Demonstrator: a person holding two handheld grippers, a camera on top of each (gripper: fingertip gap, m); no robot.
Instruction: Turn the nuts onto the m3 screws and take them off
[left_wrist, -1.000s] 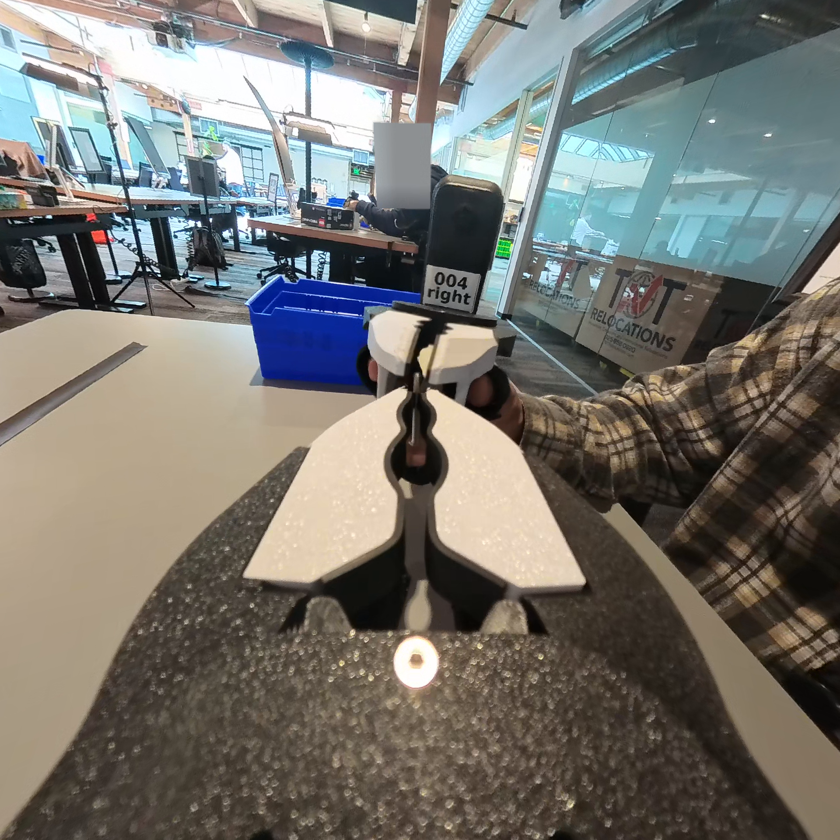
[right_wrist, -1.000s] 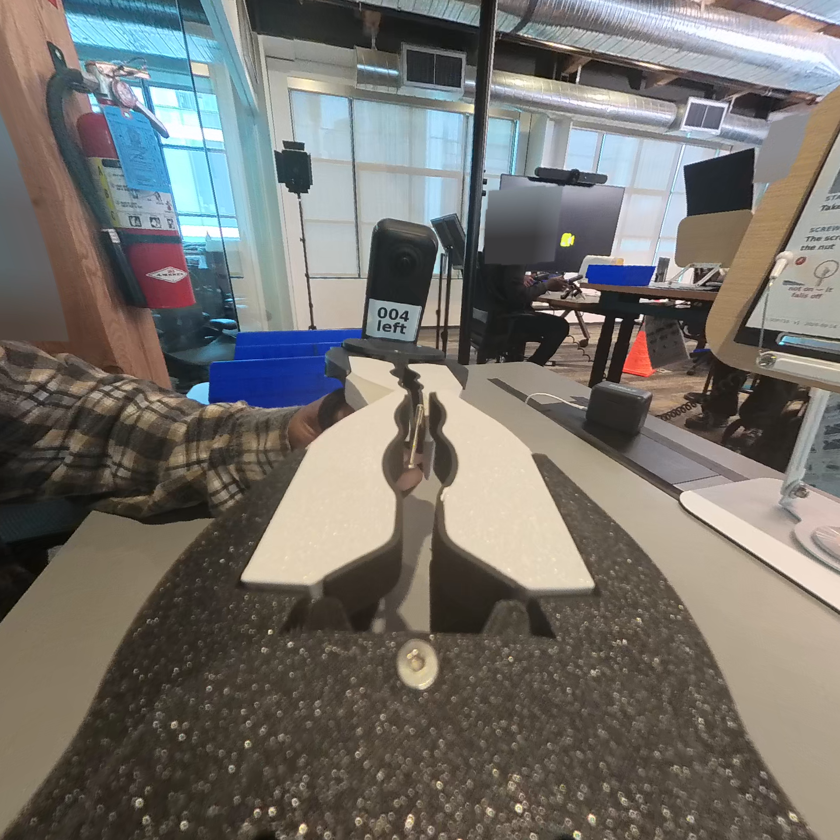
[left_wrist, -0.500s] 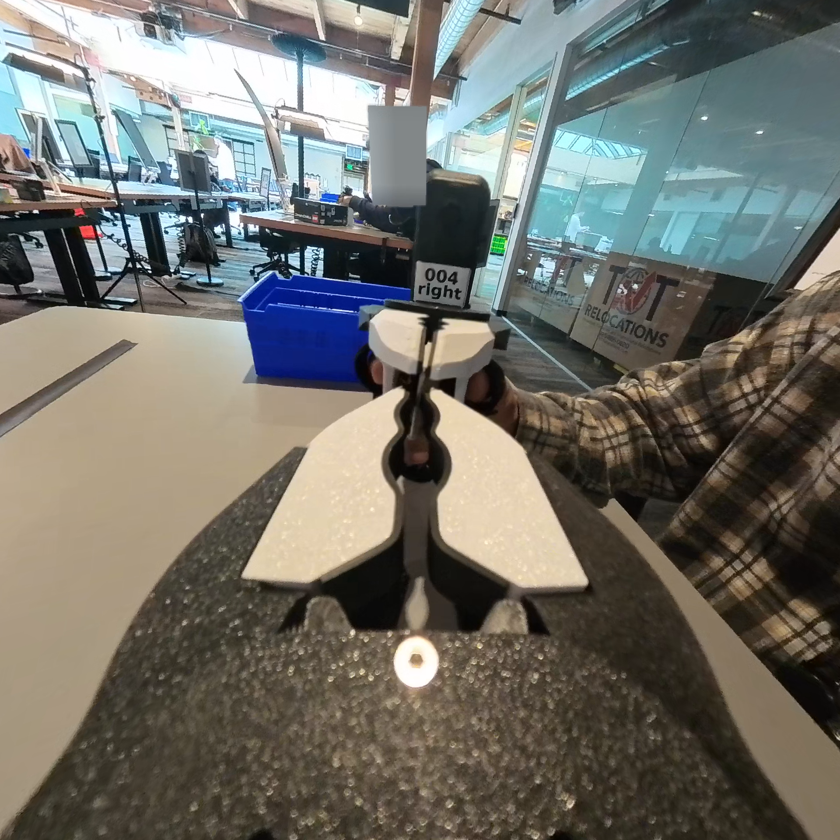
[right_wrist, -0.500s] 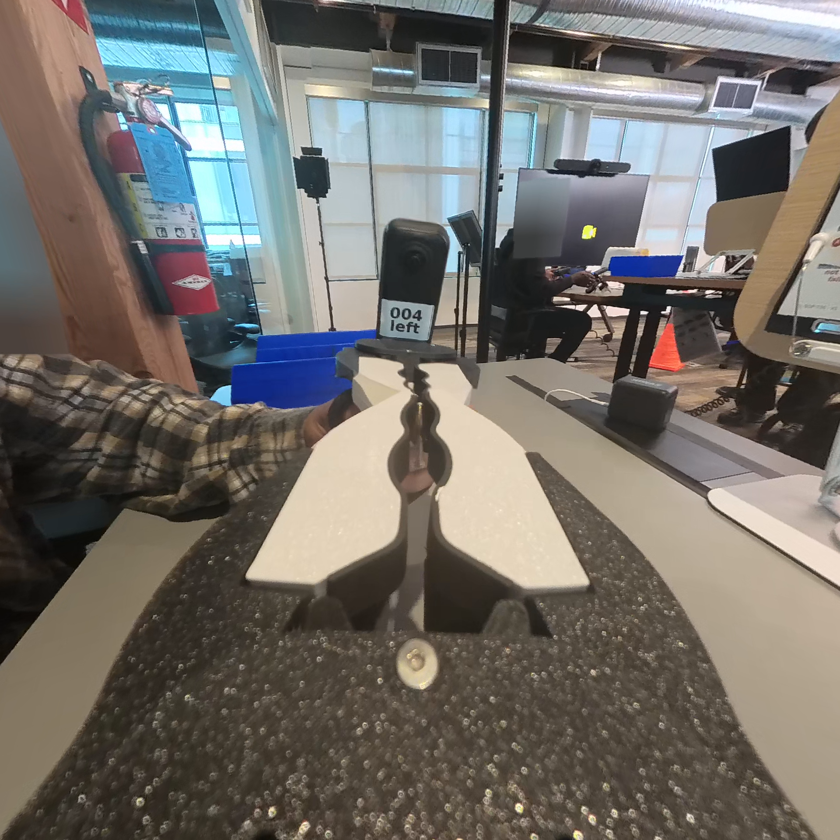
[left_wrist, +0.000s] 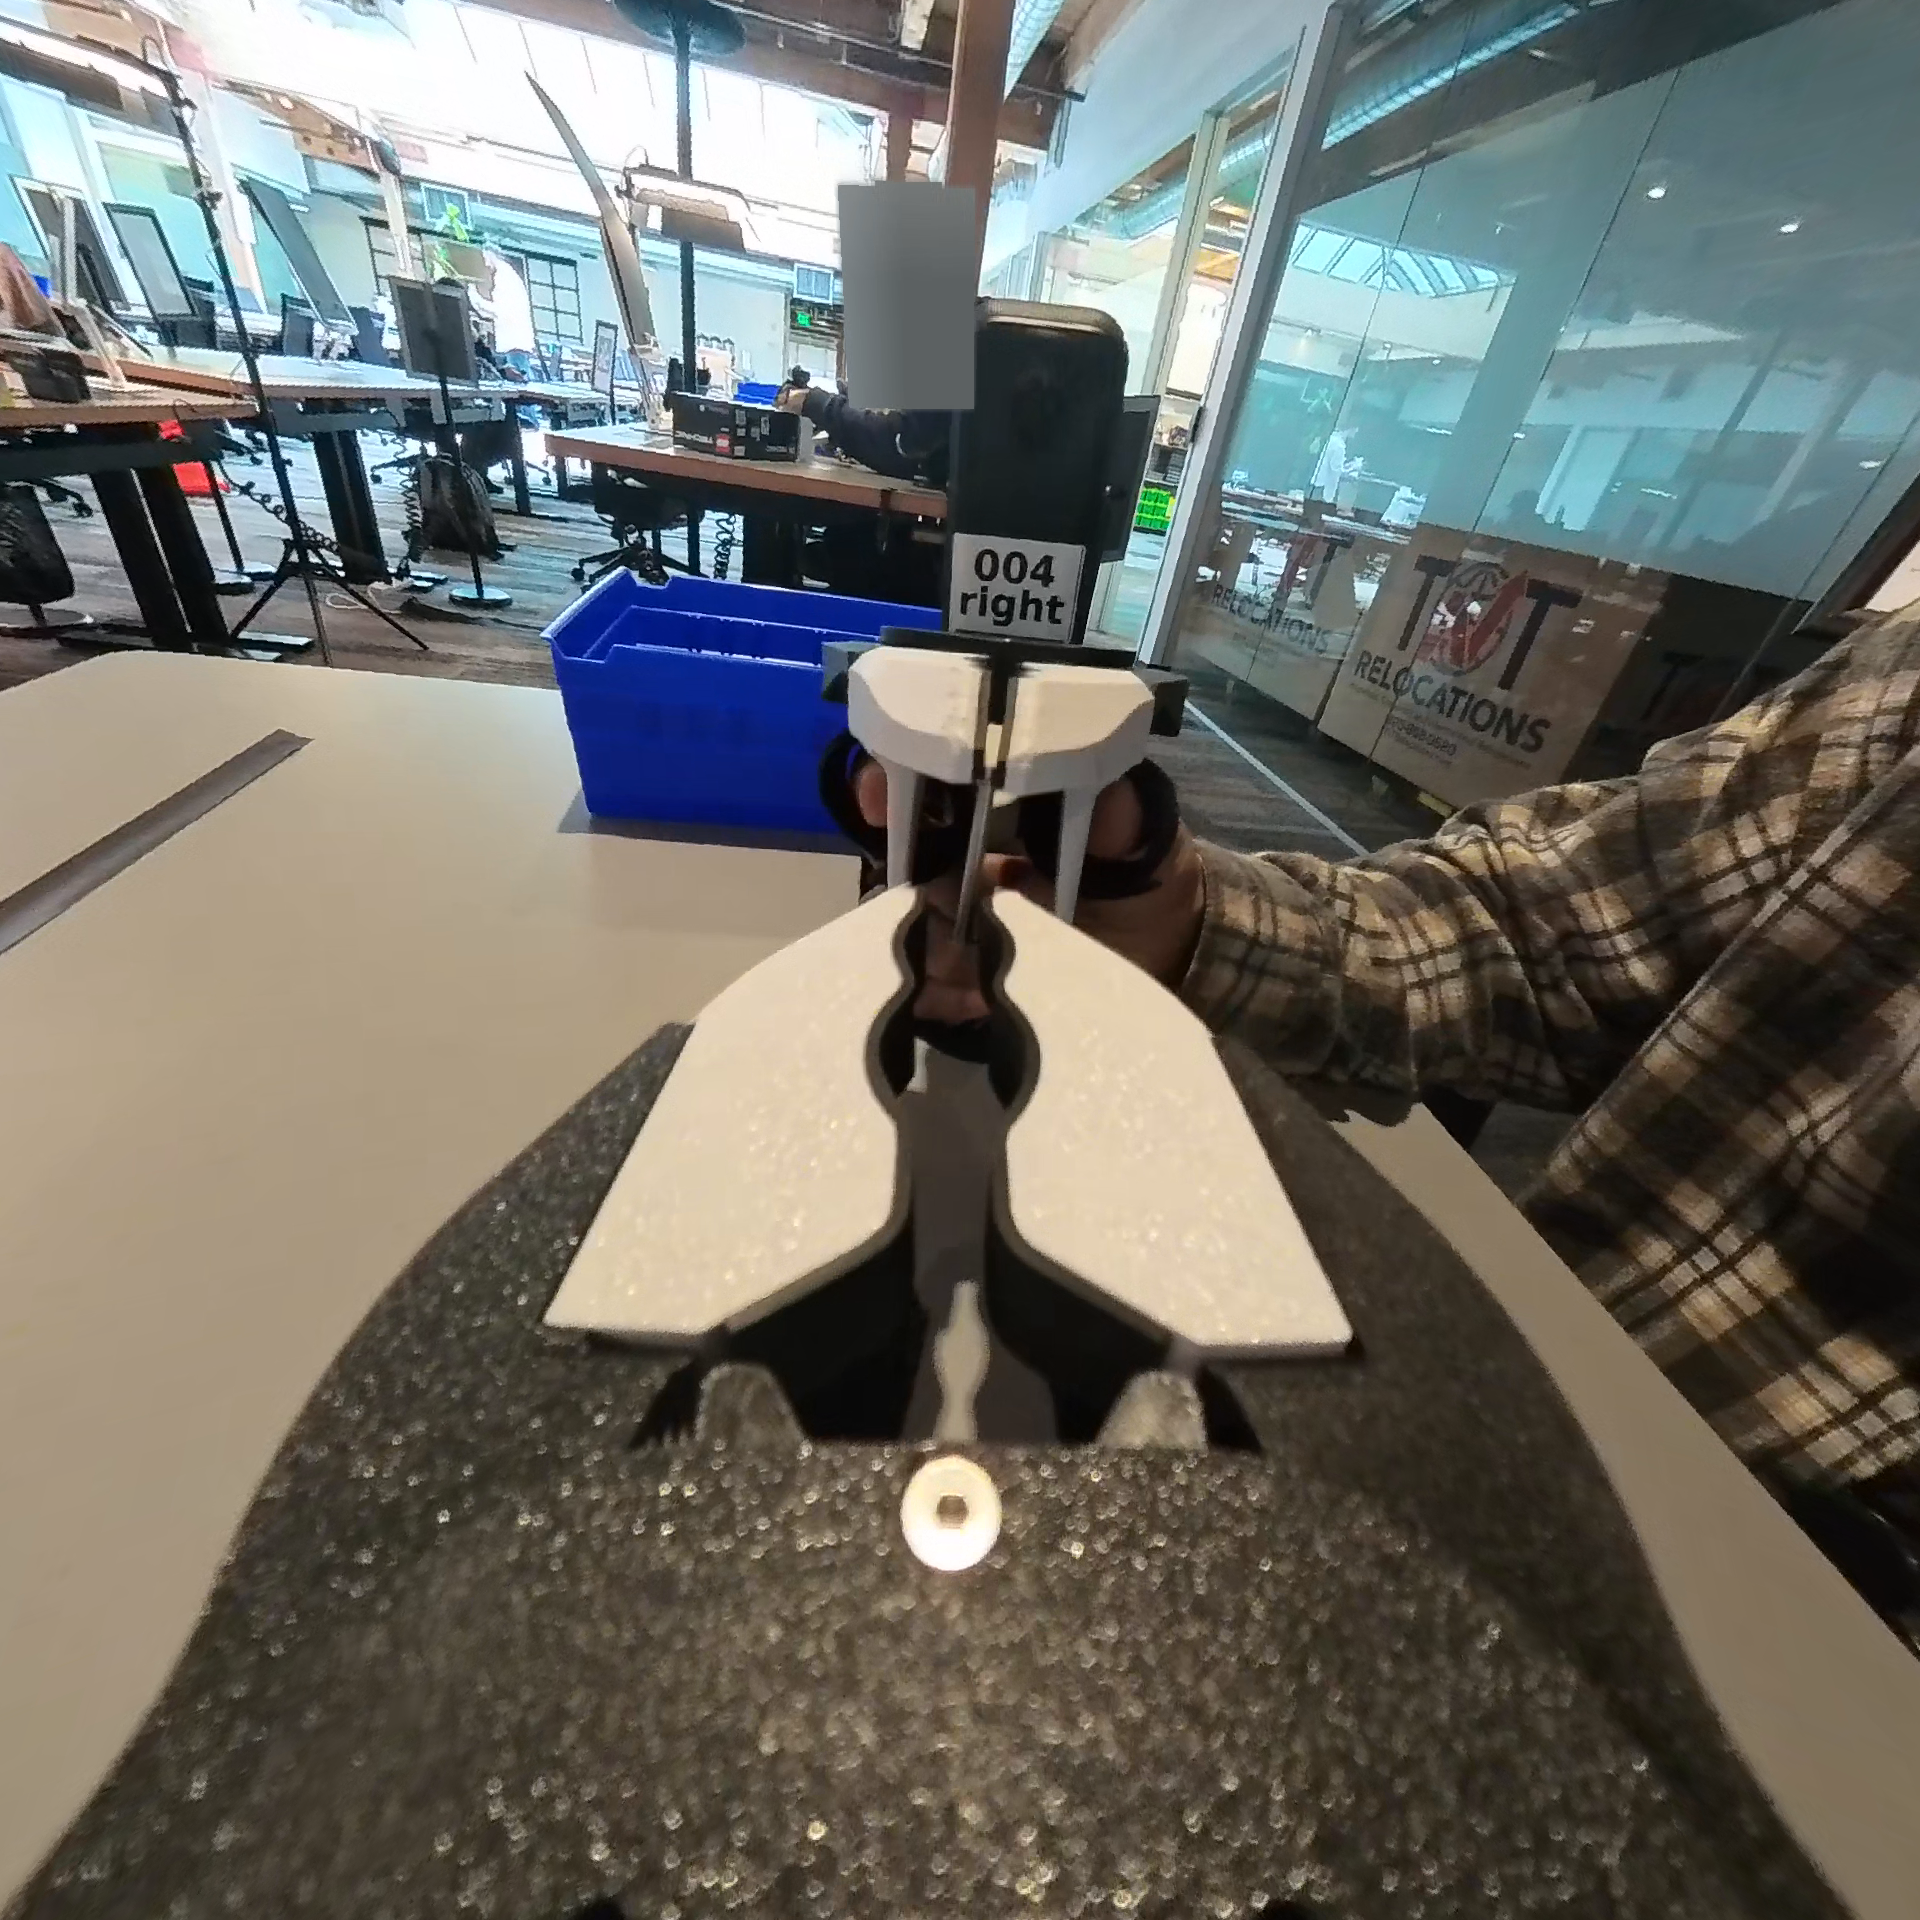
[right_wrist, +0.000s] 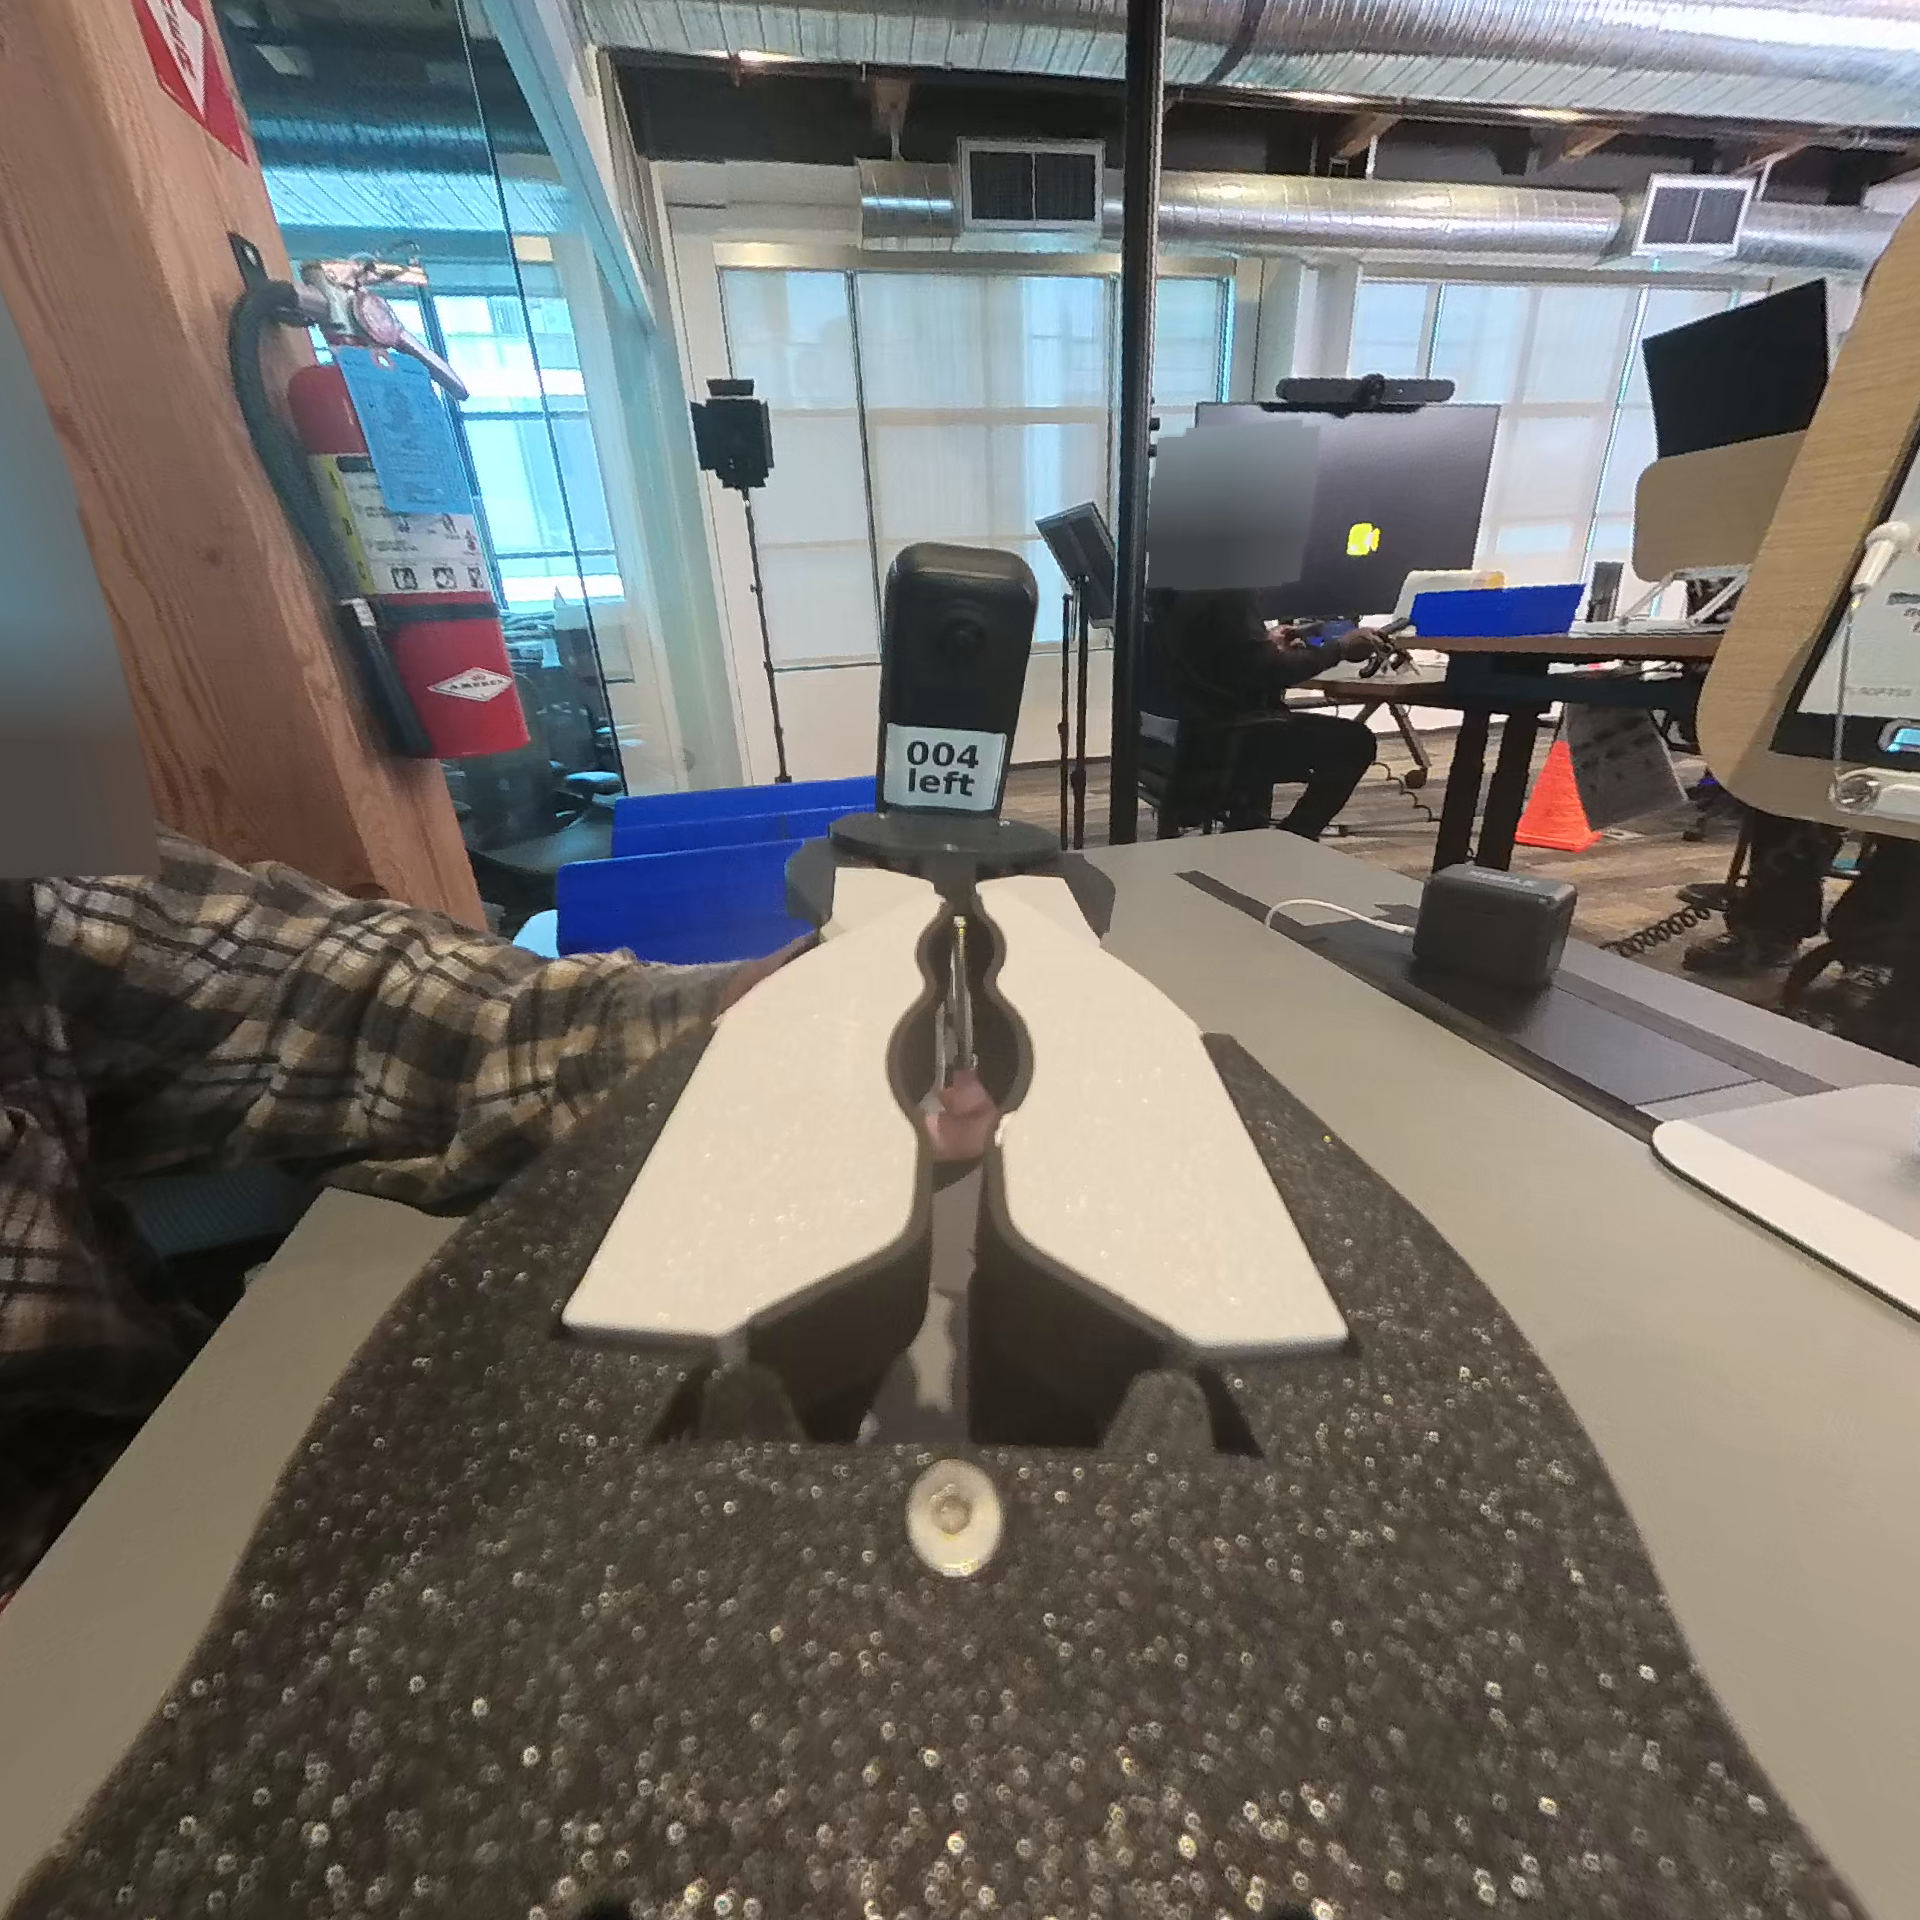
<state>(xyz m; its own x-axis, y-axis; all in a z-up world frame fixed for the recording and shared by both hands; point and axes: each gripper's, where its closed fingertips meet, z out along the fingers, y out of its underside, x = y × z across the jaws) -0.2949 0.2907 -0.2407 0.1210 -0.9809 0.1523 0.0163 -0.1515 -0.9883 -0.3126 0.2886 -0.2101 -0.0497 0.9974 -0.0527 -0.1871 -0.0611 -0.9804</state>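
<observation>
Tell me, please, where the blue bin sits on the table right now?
In the left wrist view the blue bin sits at the table's far edge, left of and behind the right gripper.

Two grippers — left gripper (left_wrist: 954, 914), right gripper (right_wrist: 958, 935), one screw (right_wrist: 954, 997), one table (left_wrist: 312, 987)

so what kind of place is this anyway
Most likely an open-plan office or lab workspace: rows of desks with monitors, glass-walled rooms, exposed ceiling ducts, and a fire extinguisher on a wooden post.
</observation>
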